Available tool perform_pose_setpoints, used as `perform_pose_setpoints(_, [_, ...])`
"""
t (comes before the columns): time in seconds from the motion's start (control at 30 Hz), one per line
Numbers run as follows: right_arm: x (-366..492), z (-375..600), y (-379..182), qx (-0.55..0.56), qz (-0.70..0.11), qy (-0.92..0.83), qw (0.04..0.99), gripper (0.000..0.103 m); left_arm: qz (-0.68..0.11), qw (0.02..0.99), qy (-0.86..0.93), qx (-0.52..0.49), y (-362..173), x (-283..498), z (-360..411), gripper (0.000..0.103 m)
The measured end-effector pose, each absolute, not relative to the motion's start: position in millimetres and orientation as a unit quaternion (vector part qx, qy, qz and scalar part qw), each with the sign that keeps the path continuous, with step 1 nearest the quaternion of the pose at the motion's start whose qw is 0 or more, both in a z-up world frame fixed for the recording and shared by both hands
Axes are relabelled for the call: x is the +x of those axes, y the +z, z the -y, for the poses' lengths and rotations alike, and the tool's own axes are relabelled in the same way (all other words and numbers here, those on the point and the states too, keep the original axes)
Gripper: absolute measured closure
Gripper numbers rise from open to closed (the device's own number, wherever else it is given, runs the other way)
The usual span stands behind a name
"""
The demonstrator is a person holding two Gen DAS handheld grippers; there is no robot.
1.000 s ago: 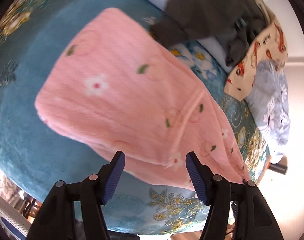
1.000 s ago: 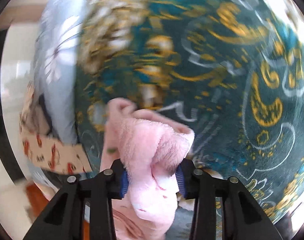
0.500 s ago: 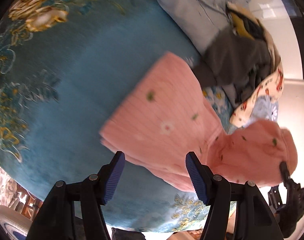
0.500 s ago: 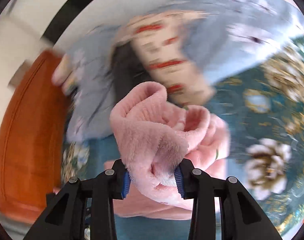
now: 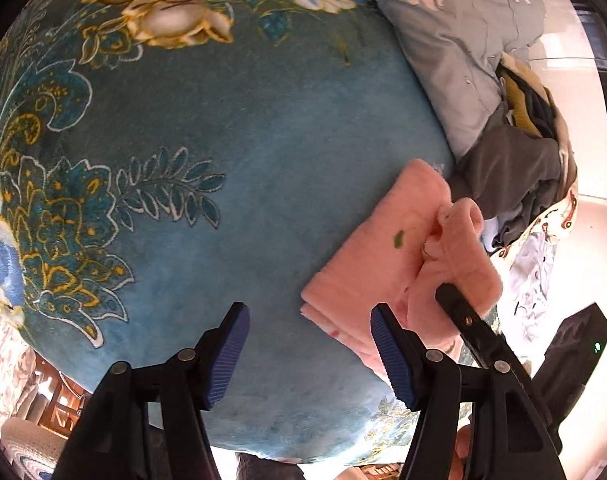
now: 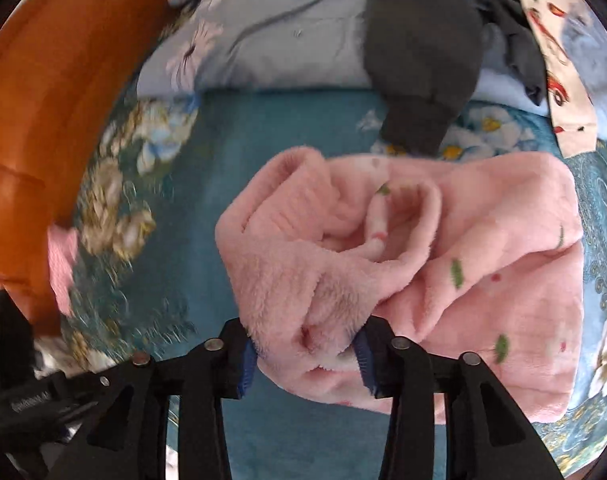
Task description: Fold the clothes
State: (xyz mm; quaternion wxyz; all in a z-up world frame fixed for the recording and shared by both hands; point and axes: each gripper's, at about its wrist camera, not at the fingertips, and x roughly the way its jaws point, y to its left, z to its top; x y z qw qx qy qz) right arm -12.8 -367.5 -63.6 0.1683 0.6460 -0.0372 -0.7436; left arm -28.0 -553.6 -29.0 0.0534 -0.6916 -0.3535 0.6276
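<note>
The pink fleece garment with small green leaf and flower prints (image 6: pixel 483 280) lies on the teal plush bed blanket with gold floral patterns (image 5: pixel 243 160), partly folded into a flat stack of layers. The right gripper (image 6: pixel 305 354) pinches a bunched end of this garment between its blue pads, holding that end above the flat part. The left gripper (image 5: pixel 307 350) is spread wide and holds nothing, just beside the garment's near corner.

Beyond the garment, touching or nearly touching its far edge, sits a crumpled dark grey garment (image 6: pixel 419 60) on a pile of other clothes, with a pale grey daisy-print pillow (image 5: pixel 455 40) further back.

The fleece looks thick, soft, light and floppy, so it will likely sag and bunch, not slip. A corner or hem edge seems the best hold, with 2 grippers spreading the layer flat.
</note>
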Motion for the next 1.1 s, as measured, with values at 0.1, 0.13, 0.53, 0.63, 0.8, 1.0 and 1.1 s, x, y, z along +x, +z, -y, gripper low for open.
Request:
perform_pose_setpoints(0.1, [-8, 361, -58, 0.657, 0.054, -0.727, 0.194, 0.044, 0.362, 0.061, 0.623, -0.690, -31, -32, 549, 0.036])
perform_pose_setpoints(0.13, [-7, 357, -57, 0.660, 0.065, -0.720, 0.202, 0.044, 0.363, 0.067, 0.624, -0.689, -31, -35, 547, 0.036])
perform_pose_setpoints(0.53, [5, 223, -36, 0.656, 0.193, -0.726, 0.067, 0.044, 0.188, 0.310, 0.664, -0.654, 21, -98, 415, 0.036])
perform_pose_setpoints(0.63, [11, 209, -34, 0.658, 0.201, -0.724, 0.051, 0.044, 0.142, 0.332, 0.649, -0.670, 6, -112, 377, 0.036])
perform_pose_setpoints(0.8, [28, 200, -38, 0.666, 0.212, -0.714, 0.036, 0.044, 0.113, 0.321, 0.609, -0.716, -34, -120, 345, 0.036])
perform_pose_setpoints(1.0, [38, 191, -49, 0.679, 0.226, -0.699, 0.021, 0.044, 0.136, 0.349, 0.593, -0.713, -35, -102, 348, 0.060])
perform_pose_setpoints(1.1, [36, 184, -53, 0.681, 0.238, -0.693, 0.014, 0.045, 0.140, 0.340, 0.595, -0.715, -36, -101, 357, 0.086])
